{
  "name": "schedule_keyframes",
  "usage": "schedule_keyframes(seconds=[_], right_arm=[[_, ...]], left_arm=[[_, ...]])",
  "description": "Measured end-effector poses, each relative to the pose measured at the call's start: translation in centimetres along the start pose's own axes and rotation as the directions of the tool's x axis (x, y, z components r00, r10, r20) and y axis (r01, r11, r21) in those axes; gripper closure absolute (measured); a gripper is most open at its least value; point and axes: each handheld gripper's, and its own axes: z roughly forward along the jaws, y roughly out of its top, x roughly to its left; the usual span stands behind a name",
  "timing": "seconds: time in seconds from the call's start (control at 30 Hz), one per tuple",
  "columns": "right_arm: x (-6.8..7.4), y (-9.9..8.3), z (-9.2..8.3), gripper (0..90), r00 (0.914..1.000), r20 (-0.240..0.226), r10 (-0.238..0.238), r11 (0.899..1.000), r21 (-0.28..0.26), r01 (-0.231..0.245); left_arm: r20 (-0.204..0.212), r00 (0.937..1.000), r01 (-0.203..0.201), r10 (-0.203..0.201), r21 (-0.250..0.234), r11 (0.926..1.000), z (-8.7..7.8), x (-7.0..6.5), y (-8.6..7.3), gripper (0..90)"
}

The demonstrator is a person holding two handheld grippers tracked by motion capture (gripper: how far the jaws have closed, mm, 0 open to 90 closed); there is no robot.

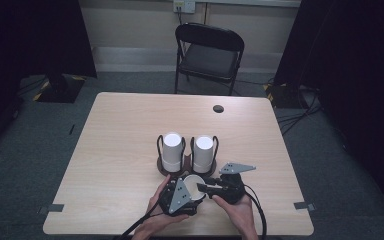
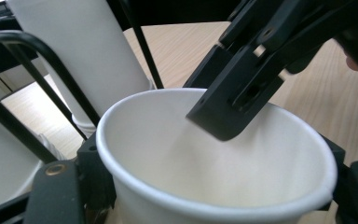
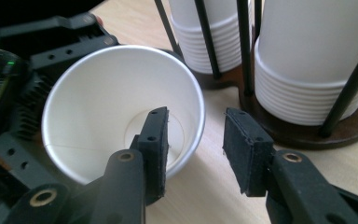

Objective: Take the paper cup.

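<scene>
- Paper cup [image 3: 121, 112]: near table edge, just in front of the cup rack [image 1: 187, 170], clamped by its wall in the left gripper [image 2: 205, 186].
- Right gripper [image 3: 196, 140]: jaws parted astride the rim, one inside, not pressing.
- Judgement: light, thin-walled, crushable; grip gently near the stiffer rolled rim.

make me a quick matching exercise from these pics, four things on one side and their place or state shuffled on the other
Things:
1. single white paper cup
2. right gripper
3. black folding chair
4. two stacks of white paper cups

Places or states:
A. behind the far edge of the light wooden table
B. clamped between the jaws of the left gripper
C. upside down in a dark wire holder
D. jaws apart, one inside the cup's rim, one outside

Pairs: 1-B, 2-D, 3-A, 4-C
</scene>
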Motion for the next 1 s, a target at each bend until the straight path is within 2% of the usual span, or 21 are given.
schedule_keyframes(seconds=[0.2,0.3,0.37,0.5,0.67,0.73,0.9,0.93,0.97,1.0], right_arm=[[-0.1,-0.3,-0.5,57.0,0.9999,0.008,-0.006,0.997,-0.080,0.007],[-0.1,-0.5,-0.8,51.8,0.9999,0.013,0.002,0.992,-0.123,-0.001],[-0.3,-0.7,-1.0,48.5,0.9997,0.024,0.008,0.987,-0.158,-0.005],[-0.3,-1.1,-1.5,41.6,0.9976,0.070,0.003,0.974,-0.226,0.013],[-0.6,-1.7,-1.7,36.7,0.9924,0.123,-0.013,0.959,-0.281,0.047],[-0.7,-2.1,-1.8,36.3,0.9881,0.153,-0.011,0.951,-0.304,0.057],[-1.4,-3.2,-2.1,34.1,0.9681,0.250,0.017,0.935,-0.346,0.073],[-1.6,-3.3,-2.2,33.6,0.9639,0.265,0.020,0.931,-0.356,0.079],[-1.8,-3.5,-2.3,32.0,0.9603,0.278,0.024,0.926,-0.367,0.083],[-1.9,-3.7,-2.4,30.7,0.9580,0.285,0.029,0.922,-0.377,0.085]], left_arm=[[-0.001,0.9979,0.064,-0.064,-0.010,0.9979,-0.2,0.8,-0.4,24.9],[-0.006,0.9958,0.091,-0.091,-0.010,0.9958,-0.5,1.2,-0.6,24.8],[-0.010,0.9925,0.122,-0.122,-0.018,0.9924,-0.7,1.4,-0.8,24.8],[-0.017,0.9877,0.155,-0.155,-0.030,0.9875,-1.4,1.9,-1.0,24.8],[-0.026,0.9822,0.184,-0.186,-0.057,0.9812,-2.2,3.0,-1.4,24.9],[-0.034,0.9781,0.202,-0.205,-0.074,0.9765,-2.6,3.3,-1.5,24.9],[-0.072,0.9731,0.213,-0.219,-0.084,0.9734,-3.5,4.5,-1.7,24.9],[-0.081,0.9724,0.212,-0.219,-0.084,0.9736,-3.7,4.9,-1.7,24.9],[-0.089,0.9690,0.222,-0.230,-0.093,0.9706,-3.9,5.1,-1.8,24.8],[-0.101,0.9689,0.217,-0.226,-0.092,0.9719,-4.1,5.4,-1.8,24.8]])
